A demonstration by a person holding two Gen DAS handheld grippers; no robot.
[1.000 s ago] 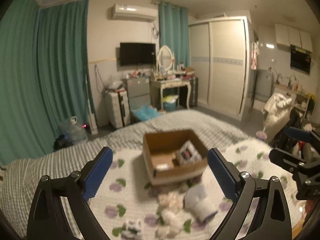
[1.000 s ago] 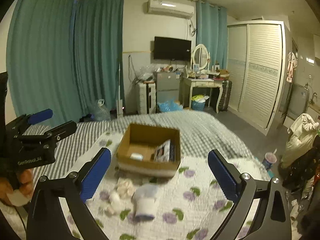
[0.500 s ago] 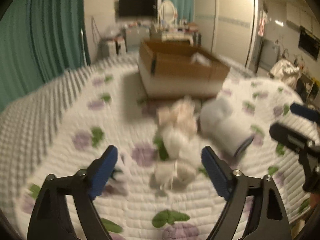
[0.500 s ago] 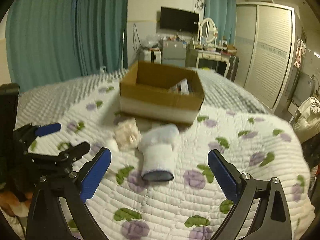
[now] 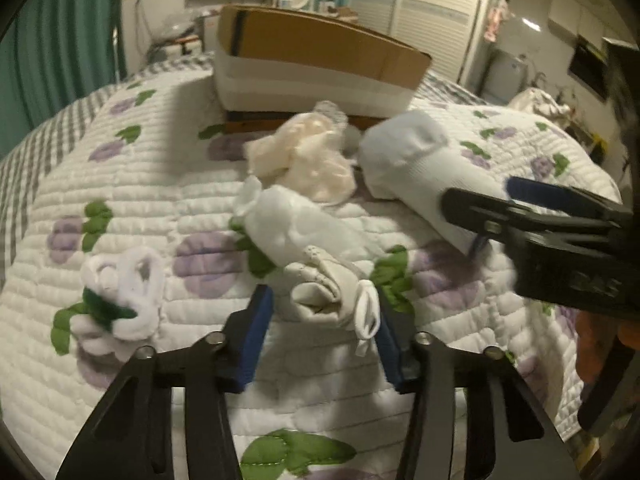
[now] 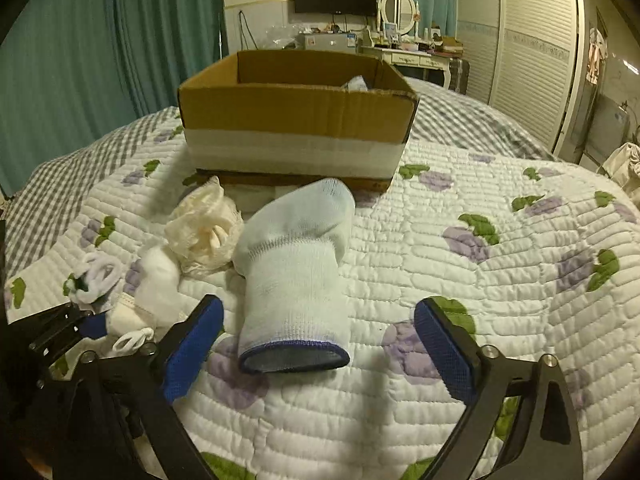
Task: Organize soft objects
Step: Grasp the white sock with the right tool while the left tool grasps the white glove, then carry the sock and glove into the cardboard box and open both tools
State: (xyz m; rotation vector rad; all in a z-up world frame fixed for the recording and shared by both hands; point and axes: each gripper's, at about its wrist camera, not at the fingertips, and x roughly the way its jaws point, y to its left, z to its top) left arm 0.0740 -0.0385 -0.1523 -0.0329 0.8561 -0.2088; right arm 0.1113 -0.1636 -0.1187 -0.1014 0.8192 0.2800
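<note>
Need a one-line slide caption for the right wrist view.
Open right gripper straddles a pale blue sock on the floral quilt, cardboard box behind.

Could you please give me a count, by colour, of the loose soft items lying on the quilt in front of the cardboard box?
White or grey-white: 3, namely the rolled white sock, the small bundle between the left gripper's pads, and the white-and-green item.
Cream: 1, the lacy bundle.
Pale blue: 1, the big sock.
Total: 5
</note>
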